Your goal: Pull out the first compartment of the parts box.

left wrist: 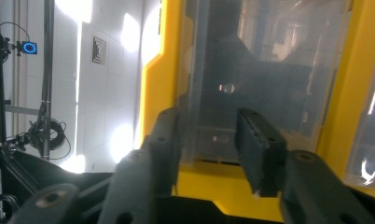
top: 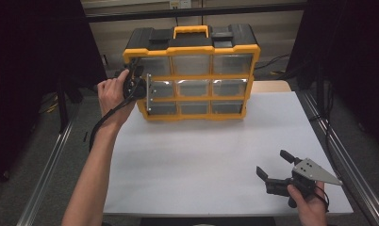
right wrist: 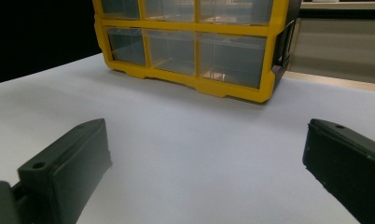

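Risk sits at the left gripper (top: pixel 139 87), whose jaws straddle the front edge of a clear drawer (left wrist: pixel 251 79) on the left side of the yellow organizer (top: pixel 192 70). The drawer stands partly pulled out of the middle row, while the organizer stands upright at the far end of the white worktop (top: pixel 201 155). In the left gripper view the jaws bracket the clear wall, yet glare hides whether both pads press on it — I cannot tell if the grip is made. A one-sided pinch could slip off the smooth plastic, or a skewed pull could jam the drawer and drag or tip the whole organizer, since nothing braces it. The right gripper (top: pixel 277 172) rests well apart near the front edge, jaws spread wide and empty.
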Motion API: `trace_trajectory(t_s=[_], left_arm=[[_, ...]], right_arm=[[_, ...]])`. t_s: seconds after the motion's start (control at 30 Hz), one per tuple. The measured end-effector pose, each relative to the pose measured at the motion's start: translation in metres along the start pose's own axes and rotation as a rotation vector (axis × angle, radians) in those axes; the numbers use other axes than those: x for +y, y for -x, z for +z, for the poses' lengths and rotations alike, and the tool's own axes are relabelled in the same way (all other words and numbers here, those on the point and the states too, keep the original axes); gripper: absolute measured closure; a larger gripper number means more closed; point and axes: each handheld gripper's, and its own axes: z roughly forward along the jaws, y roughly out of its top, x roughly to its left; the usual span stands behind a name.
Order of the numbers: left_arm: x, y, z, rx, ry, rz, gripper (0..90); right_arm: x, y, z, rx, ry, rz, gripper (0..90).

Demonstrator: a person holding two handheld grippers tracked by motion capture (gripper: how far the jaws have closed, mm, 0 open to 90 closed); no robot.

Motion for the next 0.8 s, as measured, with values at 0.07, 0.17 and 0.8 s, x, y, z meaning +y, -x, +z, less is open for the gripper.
trace_trajectory(t_s=[0.07,0.17,0.8], left_arm=[[0.001,-0.0011,-0.0002,0.007,-0.009,0.009,67.6],[0.0032,0.0023,0.0007,0.032,-0.031,0.032,70.3],[0.0039,0.0048,-0.0014,0.091,-0.036,0.031,83.7]], right_arm=[[0.0,0.0,0.0,0.0,0.0,0.0,0.3],[0.0,-0.0003,-0.0001,-0.001,-0.001,-0.002,0.3],[0.0,0.0002,-0.0012,-0.006,0.005,0.003,0.4]])
